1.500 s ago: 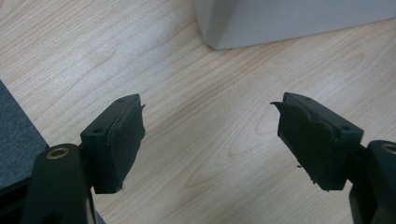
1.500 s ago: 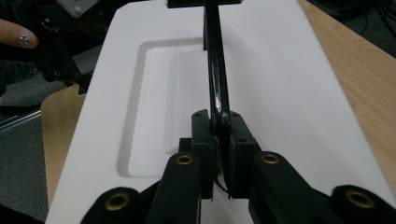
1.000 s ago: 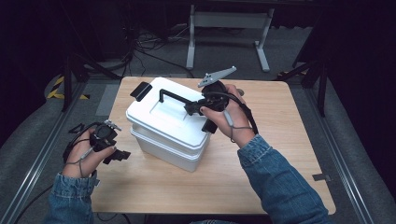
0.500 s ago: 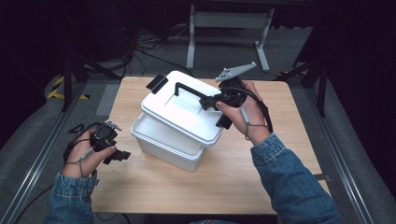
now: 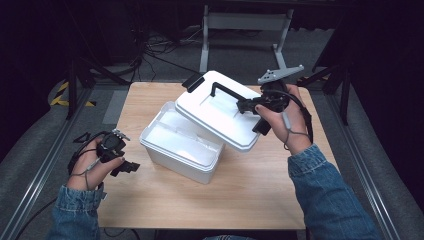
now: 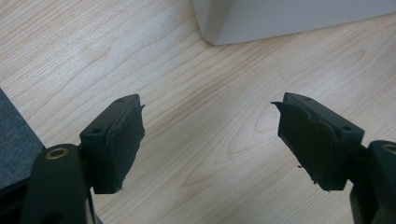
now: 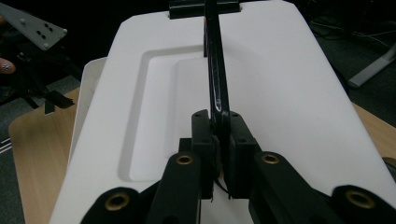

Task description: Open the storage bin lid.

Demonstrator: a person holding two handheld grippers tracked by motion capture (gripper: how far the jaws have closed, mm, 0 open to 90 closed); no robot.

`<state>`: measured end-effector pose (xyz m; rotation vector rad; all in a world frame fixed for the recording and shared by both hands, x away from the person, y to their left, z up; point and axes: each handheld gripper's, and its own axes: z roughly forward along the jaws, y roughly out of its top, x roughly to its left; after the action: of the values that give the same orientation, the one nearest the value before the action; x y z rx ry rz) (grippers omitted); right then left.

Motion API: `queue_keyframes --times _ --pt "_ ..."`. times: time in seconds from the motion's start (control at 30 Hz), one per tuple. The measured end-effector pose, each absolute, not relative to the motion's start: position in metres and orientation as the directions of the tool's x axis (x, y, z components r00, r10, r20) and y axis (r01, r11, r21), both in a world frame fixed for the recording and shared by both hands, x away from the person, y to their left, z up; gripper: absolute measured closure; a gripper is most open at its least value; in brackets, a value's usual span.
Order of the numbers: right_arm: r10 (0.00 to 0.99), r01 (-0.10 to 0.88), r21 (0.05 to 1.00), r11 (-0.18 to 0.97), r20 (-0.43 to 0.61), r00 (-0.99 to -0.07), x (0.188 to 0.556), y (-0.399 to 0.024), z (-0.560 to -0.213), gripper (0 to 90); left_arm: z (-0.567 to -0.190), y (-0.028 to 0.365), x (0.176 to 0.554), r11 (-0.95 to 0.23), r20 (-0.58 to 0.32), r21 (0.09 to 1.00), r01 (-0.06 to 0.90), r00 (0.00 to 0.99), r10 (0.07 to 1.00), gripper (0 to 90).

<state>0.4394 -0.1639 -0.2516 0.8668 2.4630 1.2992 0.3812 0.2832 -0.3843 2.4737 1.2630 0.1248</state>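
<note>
Right claw (image 5: 246, 106) is clamped on the black carry handle (image 5: 226, 92) of the white lid (image 5: 220, 114); in the right gripper view the two pads pinch the handle bar (image 7: 217, 88) from both sides near its near end. The handle is the one narrow part of a broad, flat lid, which I take to be the reason for gripping there.

The lid hangs tilted, far edge high, near-right edge low. It is off the white storage box (image 5: 175, 150) and sits to the right and far side of it, the lid's left part overlapping the box's far-right corner in the high view. I cannot tell whether the lid's low edge touches the box rim or the surface (image 5: 250, 195).

The box stands near the middle of the surface, open top up, inside pale and apparently empty.

Left claw (image 5: 127, 167) rests low at the near-left edge of the surface, just left of the box, jaws spread wide with nothing between them. The left gripper view shows only bare wood between the pads and a box corner (image 6: 219, 28) beyond. It looks parked within reach to steady the box, though not touching it.

My judgement: lid removal is under way; the lid needs a clear spot on the right to be set down.
</note>
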Motion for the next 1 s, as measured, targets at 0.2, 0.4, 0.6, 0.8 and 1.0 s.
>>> queue_keyframes --times 0.2,0.4,0.6,0.8,1.0 --pt "0.628 0.412 0.808 0.421 0.068 -0.775 0.44 -0.184 -0.251 85.0 -0.384 0.285 0.382 -0.541 -0.07 0.355 0.763 0.598 0.798 23.1" --pt "0.665 0.433 0.811 0.394 0.074 -0.743 0.441 -0.205 -0.252 85.0 -0.385 0.284 0.381 -0.528 -0.092 0.351 0.774 0.589 0.803 23.2" --pt "0.697 0.452 0.807 0.381 0.071 -0.714 0.444 -0.22 -0.252 84.9 -0.385 0.284 0.381 -0.528 -0.093 0.349 0.774 0.59 0.802 23.1" --pt "0.725 0.474 0.799 0.369 0.071 -0.685 0.448 -0.236 -0.255 84.9 -0.385 0.283 0.38 -0.53 -0.091 0.348 0.773 0.59 0.802 23.1" --pt "0.751 0.495 0.791 0.358 0.071 -0.656 0.452 -0.248 -0.26 84.9 -0.384 0.283 0.38 -0.53 -0.091 0.346 0.774 0.59 0.802 23.0"
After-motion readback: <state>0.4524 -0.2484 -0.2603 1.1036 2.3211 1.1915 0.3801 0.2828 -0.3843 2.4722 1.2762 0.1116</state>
